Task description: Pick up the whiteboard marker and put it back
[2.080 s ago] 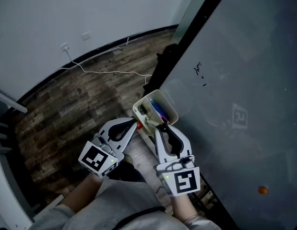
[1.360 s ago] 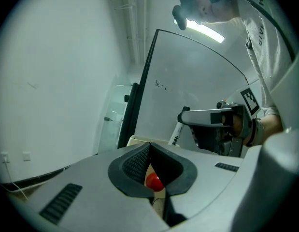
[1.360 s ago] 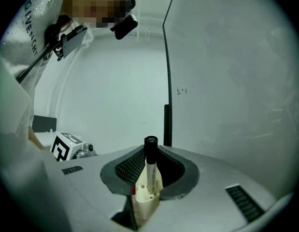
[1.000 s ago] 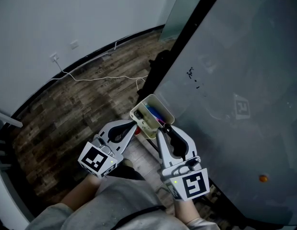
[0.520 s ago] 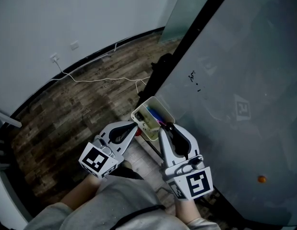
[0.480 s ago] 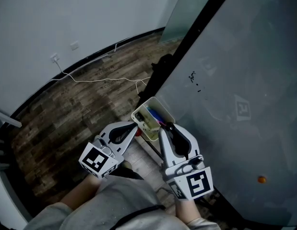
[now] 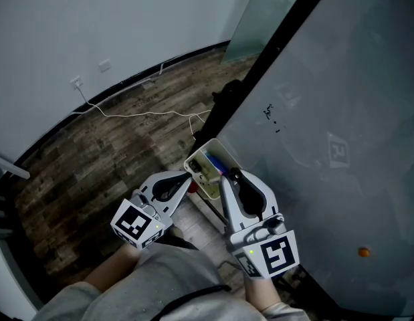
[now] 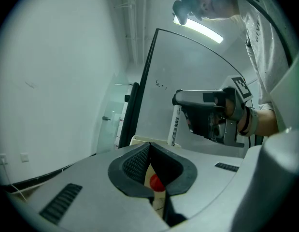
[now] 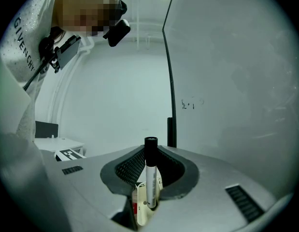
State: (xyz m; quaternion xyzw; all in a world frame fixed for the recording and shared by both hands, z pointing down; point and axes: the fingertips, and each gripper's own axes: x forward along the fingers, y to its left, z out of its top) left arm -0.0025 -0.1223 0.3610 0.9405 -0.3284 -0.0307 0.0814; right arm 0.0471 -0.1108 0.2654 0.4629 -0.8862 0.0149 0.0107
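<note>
Beside the whiteboard (image 7: 327,112), your right gripper (image 7: 227,176) clamps the marker (image 9: 150,178) above the pen box (image 7: 196,154) your left gripper (image 7: 187,180) pinches; next, lower it in.

Both forearms reach forward, side by side. The left hand-held gripper (image 7: 188,177) has its jaws together. The right hand-held gripper (image 7: 228,177) clamps an upright whiteboard marker (image 9: 150,178).

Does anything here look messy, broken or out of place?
Nothing spilled or broken. Only a white cable trailing loose across the wood floor and stray scribbles on the whiteboard look untidy.
</note>
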